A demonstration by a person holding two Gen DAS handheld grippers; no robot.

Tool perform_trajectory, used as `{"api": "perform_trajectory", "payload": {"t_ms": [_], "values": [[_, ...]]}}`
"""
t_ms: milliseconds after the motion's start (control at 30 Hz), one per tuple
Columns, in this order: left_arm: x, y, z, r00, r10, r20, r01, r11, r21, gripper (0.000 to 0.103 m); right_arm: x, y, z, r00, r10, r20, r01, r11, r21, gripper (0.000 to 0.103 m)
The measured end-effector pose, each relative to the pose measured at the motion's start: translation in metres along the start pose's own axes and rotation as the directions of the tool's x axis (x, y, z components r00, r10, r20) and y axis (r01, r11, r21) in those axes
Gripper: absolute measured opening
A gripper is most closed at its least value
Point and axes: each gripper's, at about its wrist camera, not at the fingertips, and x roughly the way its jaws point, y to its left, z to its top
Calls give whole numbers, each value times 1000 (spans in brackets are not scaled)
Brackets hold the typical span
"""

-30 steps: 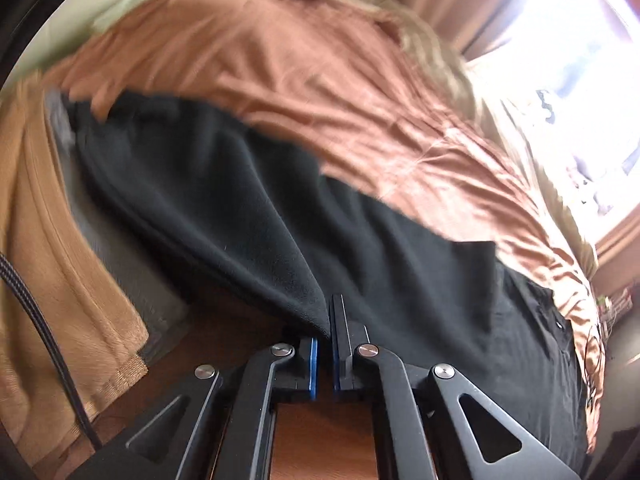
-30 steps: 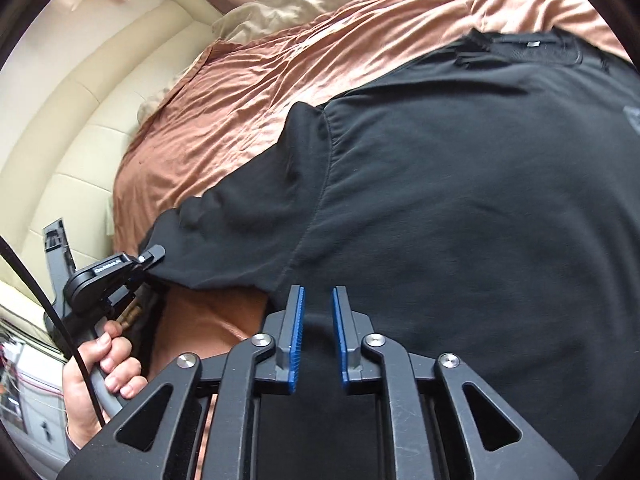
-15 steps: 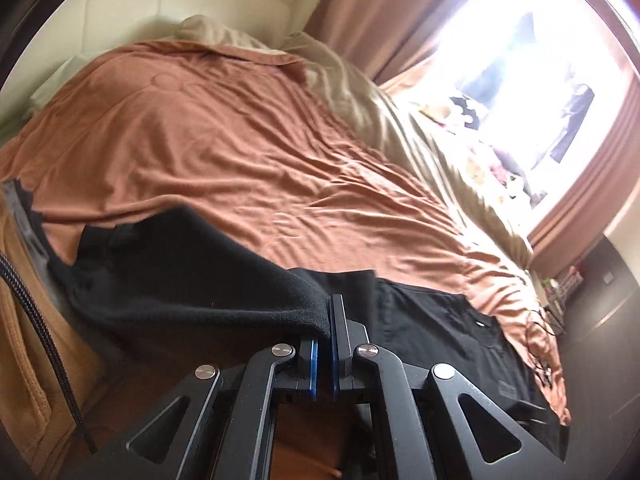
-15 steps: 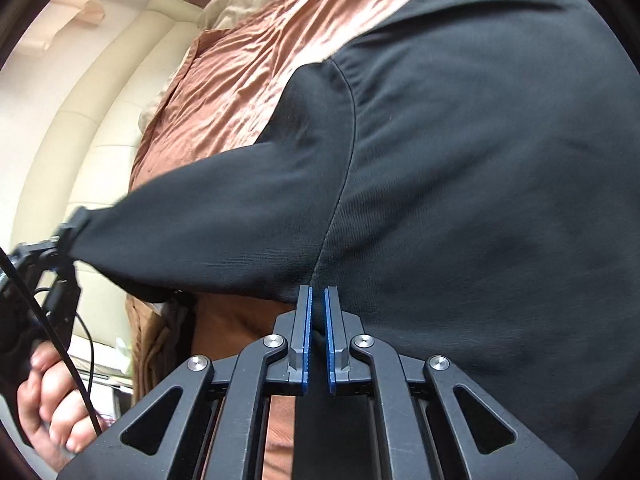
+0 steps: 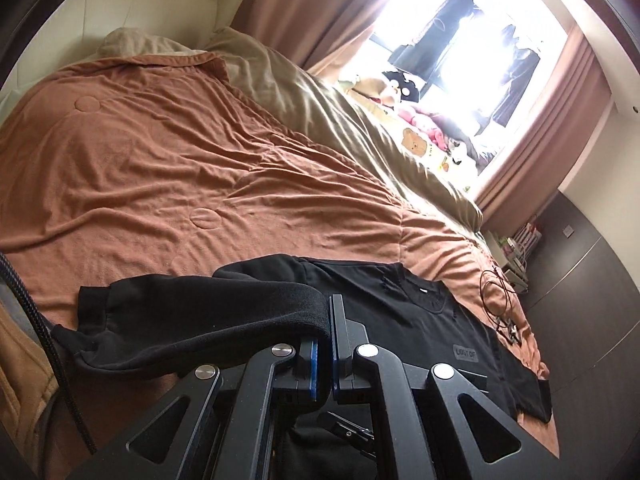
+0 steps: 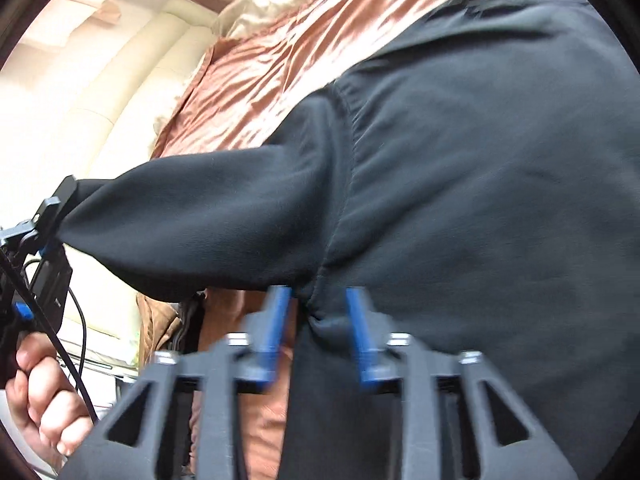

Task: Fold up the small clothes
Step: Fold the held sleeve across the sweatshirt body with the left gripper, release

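A black long-sleeved shirt (image 5: 420, 320) lies on the rust-orange bedspread (image 5: 168, 176). My left gripper (image 5: 325, 360) is shut on the ribbed cuff of its sleeve (image 5: 224, 312) and holds the sleeve lifted over the shirt body. In the right wrist view the shirt (image 6: 480, 152) fills the frame and the stretched sleeve (image 6: 208, 216) runs left to the left gripper (image 6: 48, 220). My right gripper (image 6: 316, 324) is open, its blue pads on either side of the armpit seam.
A beige duvet (image 5: 360, 136) lies along the bed's far side by the bright window. A black cable (image 5: 500, 304) lies on the bedspread to the right of the shirt. A tan garment (image 5: 16, 380) lies at the left edge. A cream padded headboard (image 6: 100, 92) stands behind.
My left gripper has lifted the sleeve cuff up and across toward the shirt body. My right gripper shut at the armpit half a second ago and has now opened.
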Motion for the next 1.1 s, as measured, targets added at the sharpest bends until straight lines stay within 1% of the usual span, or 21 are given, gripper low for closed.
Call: {"api": "perform_trajectory", "payload": {"t_ms": [133,233,400,500,600,633,667,700,733,767,800,833,867,900,1000,1033,1100], "values": [[6,-20,-4,1000,-27,-17,27,999,24,4,-25,-10,-3,999,2,36,-2,1000,8,43],[14,-33,-9,998,-44,-39,46,998,40,4,-43,-20,-8,998,-26,55,25,999,27,43],[29,-51,-24,994,-71,-80,76,995,58,4,-72,-26,-19,995,-42,86,37,998,57,43],[40,-56,-36,990,-83,-113,89,995,48,4,-85,-30,-27,994,-60,95,54,996,68,43],[51,-58,-47,984,-83,-157,89,996,31,5,-101,-35,-34,990,-95,103,87,993,86,43],[55,-58,-52,980,-79,-181,86,996,31,6,-103,-35,-36,989,-101,105,92,992,89,47],[58,-58,-56,975,-79,-206,87,996,27,8,-105,-34,-38,989,-106,104,97,991,94,57],[61,-57,-61,970,-86,-228,93,996,18,12,-106,-32,-39,988,-112,105,102,990,99,61],[62,-56,-66,963,-101,-249,106,994,7,22,-109,-31,-41,987,-116,111,104,989,101,64],[62,-55,-70,959,-104,-265,108,994,0,41,-111,-29,-43,987,-115,115,104,990,100,64],[60,-54,-75,957,-99,-274,103,995,-1,57,-113,-28,-45,987,-113,115,101,990,99,64],[57,-53,-79,957,-93,-273,97,995,2,62,-114,-27,-46,988,-106,113,95,990,100,64],[53,-53,-83,959,-85,-272,90,996,7,67,-115,-28,-47,989,-100,111,89,991,102,64],[49,-52,-86,958,-81,-276,87,996,9,68,-115,-27,-49,989,-97,110,85,991,106,64],[38,-45,-90,956,-79,-283,81,997,-4,68,-124,-29,-53,990,-77,114,64,992,112,64],[33,-42,-90,958,-76,-278,77,997,-6,68,-126,-34,-53,991,-71,116,58,992,111,64],[24,-35,-90,962,-61,-265,62,998,-5,68,-128,-31,-53,991,-62,121,49,993,104,64]]}}
